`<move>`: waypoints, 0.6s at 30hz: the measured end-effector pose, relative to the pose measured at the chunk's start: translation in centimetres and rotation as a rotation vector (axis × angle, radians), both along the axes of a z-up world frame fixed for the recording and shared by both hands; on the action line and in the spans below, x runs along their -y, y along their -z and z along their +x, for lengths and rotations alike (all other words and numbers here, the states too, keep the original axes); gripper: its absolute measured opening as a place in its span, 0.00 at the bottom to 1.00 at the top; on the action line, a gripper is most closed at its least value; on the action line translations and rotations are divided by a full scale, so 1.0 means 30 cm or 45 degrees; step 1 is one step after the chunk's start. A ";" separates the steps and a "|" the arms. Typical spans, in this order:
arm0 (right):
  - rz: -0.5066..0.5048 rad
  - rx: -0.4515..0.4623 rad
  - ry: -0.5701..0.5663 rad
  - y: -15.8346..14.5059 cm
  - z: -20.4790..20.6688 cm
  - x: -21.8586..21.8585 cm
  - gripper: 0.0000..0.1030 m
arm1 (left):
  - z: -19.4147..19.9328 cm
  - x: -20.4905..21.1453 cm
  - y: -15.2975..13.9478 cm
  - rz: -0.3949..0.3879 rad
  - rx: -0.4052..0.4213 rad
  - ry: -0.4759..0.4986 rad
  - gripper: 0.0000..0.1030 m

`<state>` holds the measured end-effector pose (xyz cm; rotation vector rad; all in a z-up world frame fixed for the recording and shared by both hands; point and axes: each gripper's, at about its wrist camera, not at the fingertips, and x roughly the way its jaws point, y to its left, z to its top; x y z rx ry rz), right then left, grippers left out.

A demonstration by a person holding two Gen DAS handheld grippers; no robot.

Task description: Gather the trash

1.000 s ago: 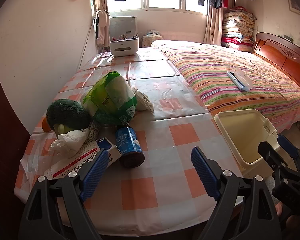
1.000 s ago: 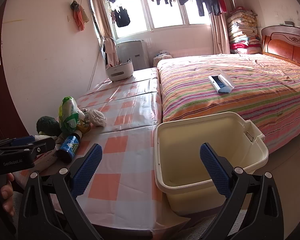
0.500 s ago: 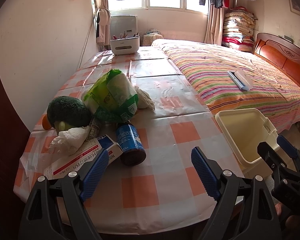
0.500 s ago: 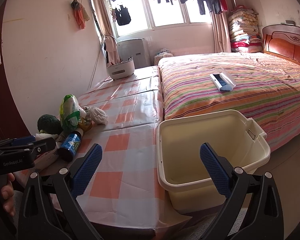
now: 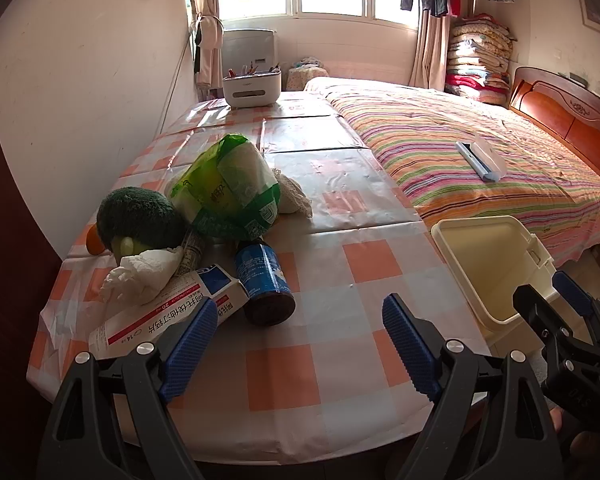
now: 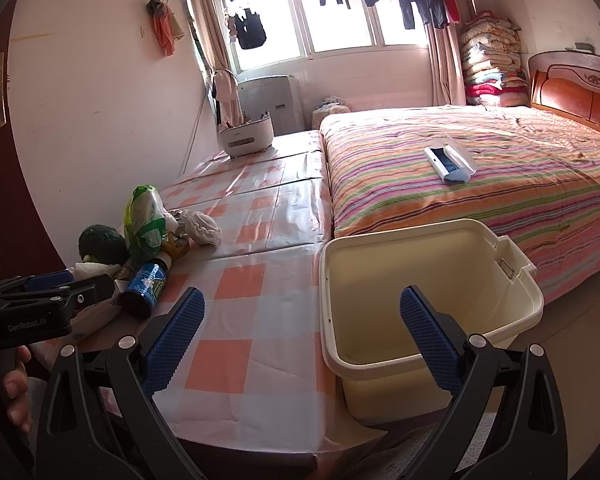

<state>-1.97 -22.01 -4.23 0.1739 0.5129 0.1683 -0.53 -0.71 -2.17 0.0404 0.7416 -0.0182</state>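
Both tools are empty. The left gripper [image 5: 296,330] is spread wide above the near edge of the orange-and-white checked tablecloth [image 5: 364,256]; the right gripper [image 6: 302,326] is equally wide open, hovering over the near rim of the cream plastic bin [image 6: 432,300], which stands at the table's right edge beside the striped bed.

The trash sits clustered at the near left of the table: a blue cylindrical can [image 5: 262,280] lying on its side, a white and red cardboard medicine box [image 5: 168,312], a crumpled white tissue [image 5: 144,274], and a green and white plastic bag [image 5: 230,192].

Risks, as judged: the can lies free to roll and may escape a glancing pinch toward the table edge. The tissue rests on the box, so lifting the box could shed it. A green broccoli-like plush [image 5: 136,216] touching the pile could be taken in error.

Legible writing: Chinese characters and "20" on the box; "GenRobot.AI" on the left gripper body in the right view. The can's label is unreadable.
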 end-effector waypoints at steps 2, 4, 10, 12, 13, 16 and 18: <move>-0.002 0.002 0.000 0.000 -0.001 -0.001 0.94 | -0.004 -0.004 0.000 -0.002 0.002 -0.003 0.80; -0.004 0.003 -0.001 -0.001 -0.003 -0.007 0.94 | -0.006 -0.006 -0.002 -0.004 0.002 -0.006 0.80; -0.007 0.005 -0.008 -0.002 0.000 -0.018 0.94 | -0.004 -0.015 -0.008 -0.010 0.003 -0.012 0.80; -0.013 0.005 -0.012 -0.003 0.001 -0.022 0.94 | -0.004 -0.020 -0.008 -0.011 0.003 -0.016 0.80; -0.013 0.004 -0.014 -0.003 0.002 -0.023 0.94 | -0.005 -0.024 -0.009 -0.013 0.004 -0.020 0.80; -0.008 0.002 -0.023 -0.004 0.005 -0.027 0.94 | -0.004 -0.035 -0.010 -0.022 0.003 -0.029 0.80; -0.014 0.003 -0.028 -0.004 0.006 -0.032 0.94 | -0.004 -0.042 -0.010 -0.026 0.001 -0.035 0.80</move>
